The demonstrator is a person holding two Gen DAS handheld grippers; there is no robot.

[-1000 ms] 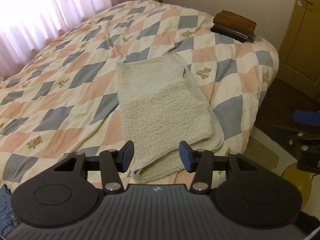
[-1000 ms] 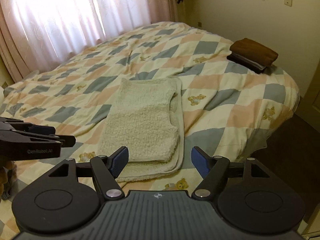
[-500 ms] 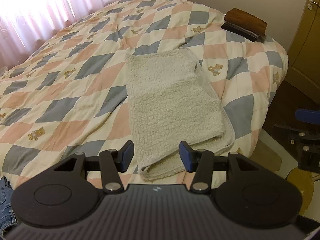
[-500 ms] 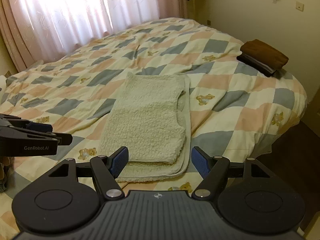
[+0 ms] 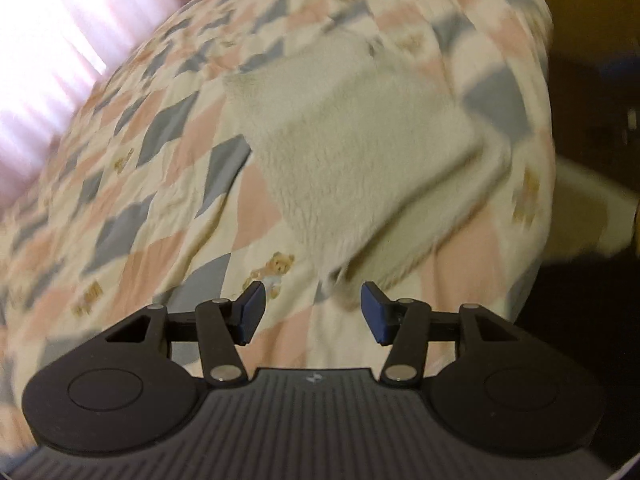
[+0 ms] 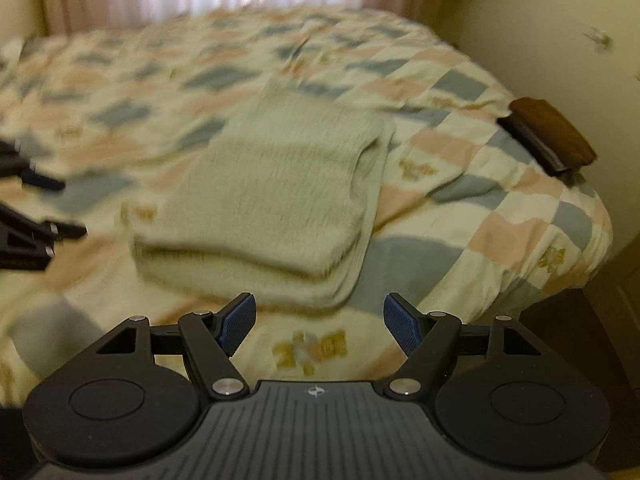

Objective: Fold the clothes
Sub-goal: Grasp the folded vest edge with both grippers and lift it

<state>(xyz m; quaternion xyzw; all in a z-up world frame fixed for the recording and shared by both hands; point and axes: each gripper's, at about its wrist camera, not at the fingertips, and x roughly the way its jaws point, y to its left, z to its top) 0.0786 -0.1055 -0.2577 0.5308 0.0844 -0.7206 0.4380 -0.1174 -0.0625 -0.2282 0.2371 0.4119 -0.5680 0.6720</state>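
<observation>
Cream fleece garment [image 6: 276,188], folded into a layered rectangle — lying flat on the pink, grey and cream checked quilt [image 6: 500,232] of the bed, near its foot.
Long axis runs away from both grippers toward the curtains; near short edge just ahead of the fingers. Right gripper [image 6: 319,322] faces that edge squarely, fingers apart, empty; left gripper [image 5: 312,312] sits off its near-left corner, fingers apart, empty. Brown folded pile [image 6: 550,136] well apart, far right.

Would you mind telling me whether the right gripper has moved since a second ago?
Yes. The right gripper has dropped closer to the folded fleece, which looms larger.
</observation>
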